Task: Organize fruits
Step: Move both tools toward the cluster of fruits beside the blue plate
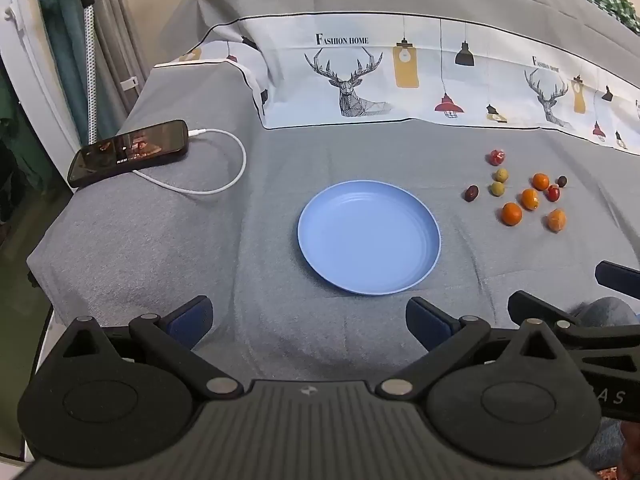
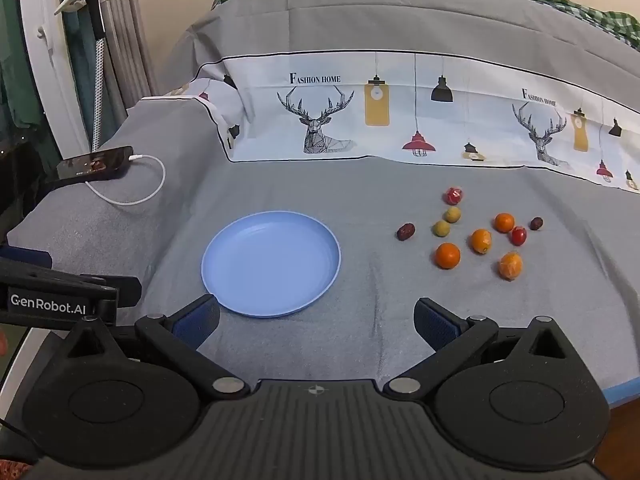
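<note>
An empty blue plate [image 1: 368, 240] [image 2: 272, 264] lies on the grey bed cover. To its right lie several small fruits: orange ones [image 1: 512, 213] [image 2: 447, 255], two red ones [image 1: 497, 157] [image 2: 453, 196], two green-yellow ones [image 1: 497, 188] [image 2: 441, 228] and two dark red dates [image 1: 471, 193] [image 2: 405, 231]. My left gripper [image 1: 310, 320] is open and empty, just short of the plate's near rim. My right gripper [image 2: 316, 322] is open and empty, near the plate's front right edge. Each gripper shows at the edge of the other's view: the right one [image 1: 576, 292], the left one [image 2: 60, 284].
A black phone [image 1: 128, 152] [image 2: 94, 164] on a white charging cable [image 1: 224, 168] lies at the far left of the bed. A folded quilt with deer and lamp prints [image 1: 400, 76] rises behind the fruits. The bed's left edge drops off beside curtains.
</note>
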The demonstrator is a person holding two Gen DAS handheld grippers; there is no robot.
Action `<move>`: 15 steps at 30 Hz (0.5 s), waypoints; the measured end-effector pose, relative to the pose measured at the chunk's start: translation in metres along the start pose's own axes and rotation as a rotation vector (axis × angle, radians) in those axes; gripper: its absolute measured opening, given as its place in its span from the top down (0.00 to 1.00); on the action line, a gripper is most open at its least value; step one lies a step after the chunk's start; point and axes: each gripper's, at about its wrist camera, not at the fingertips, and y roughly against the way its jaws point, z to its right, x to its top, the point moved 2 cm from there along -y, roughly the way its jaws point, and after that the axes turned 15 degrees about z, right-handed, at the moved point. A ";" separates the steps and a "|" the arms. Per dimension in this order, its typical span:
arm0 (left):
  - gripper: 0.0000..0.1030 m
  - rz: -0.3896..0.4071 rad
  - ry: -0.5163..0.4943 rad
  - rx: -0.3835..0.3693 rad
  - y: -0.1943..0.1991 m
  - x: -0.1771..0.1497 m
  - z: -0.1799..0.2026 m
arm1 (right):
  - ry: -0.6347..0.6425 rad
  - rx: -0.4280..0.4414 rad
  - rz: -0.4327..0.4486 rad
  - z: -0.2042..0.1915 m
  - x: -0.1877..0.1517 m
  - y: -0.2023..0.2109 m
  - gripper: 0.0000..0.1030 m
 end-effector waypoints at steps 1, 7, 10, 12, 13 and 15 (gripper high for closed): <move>0.00 0.000 0.001 0.000 0.000 0.000 0.000 | -0.001 0.000 -0.002 0.000 0.000 0.000 0.01; 0.00 0.001 -0.001 0.004 0.001 -0.002 -0.001 | -0.001 0.003 -0.001 0.002 0.001 -0.002 0.01; 0.00 0.003 0.000 0.007 0.002 -0.003 -0.001 | -0.005 0.002 0.004 -0.001 0.000 0.001 0.01; 0.00 0.002 0.000 0.007 0.001 -0.004 -0.002 | -0.006 0.002 0.003 -0.002 0.001 0.001 0.01; 0.00 0.002 0.000 0.007 0.002 -0.005 -0.003 | -0.006 0.003 0.003 -0.002 0.001 0.002 0.01; 0.00 0.002 -0.003 0.010 0.002 -0.005 -0.002 | -0.008 0.004 0.002 -0.003 0.002 0.002 0.01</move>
